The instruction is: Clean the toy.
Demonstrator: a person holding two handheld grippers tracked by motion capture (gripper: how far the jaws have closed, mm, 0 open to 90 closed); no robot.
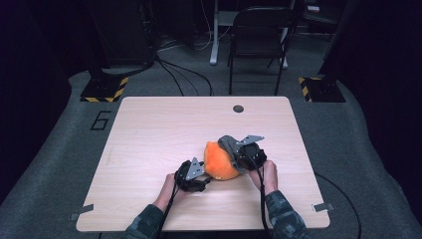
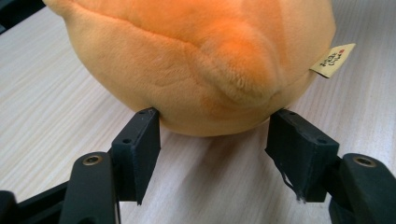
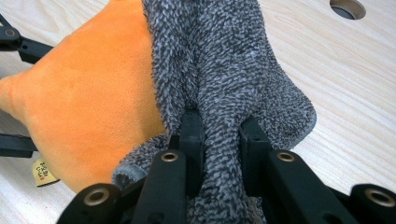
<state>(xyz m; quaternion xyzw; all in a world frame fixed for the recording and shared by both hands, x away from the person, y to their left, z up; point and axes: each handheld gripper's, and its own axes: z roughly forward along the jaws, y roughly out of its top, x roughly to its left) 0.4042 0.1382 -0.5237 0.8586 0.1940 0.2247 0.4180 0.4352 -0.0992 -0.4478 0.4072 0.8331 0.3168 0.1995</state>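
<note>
Orange plush toy (image 1: 220, 162) on the table (image 1: 149, 134), near its front edge. Left gripper (image 2: 215, 135) at the toy's left side, jaws wide apart around its bottom, pads barely touching. Right gripper (image 3: 222, 140) at the toy's right, clamped on a grey cloth (image 3: 224, 70) draped over the toy.

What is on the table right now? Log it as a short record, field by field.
toy: orange plush, resting on the table
cloth: grey fuzzy cloth draped on the plush's right side
right claw: shut on the cloth
left claw: open, pads at the plush's lower edge on either side, not squeezing it
tag: small yellow label on the plush
table hole: round, far side
</note>
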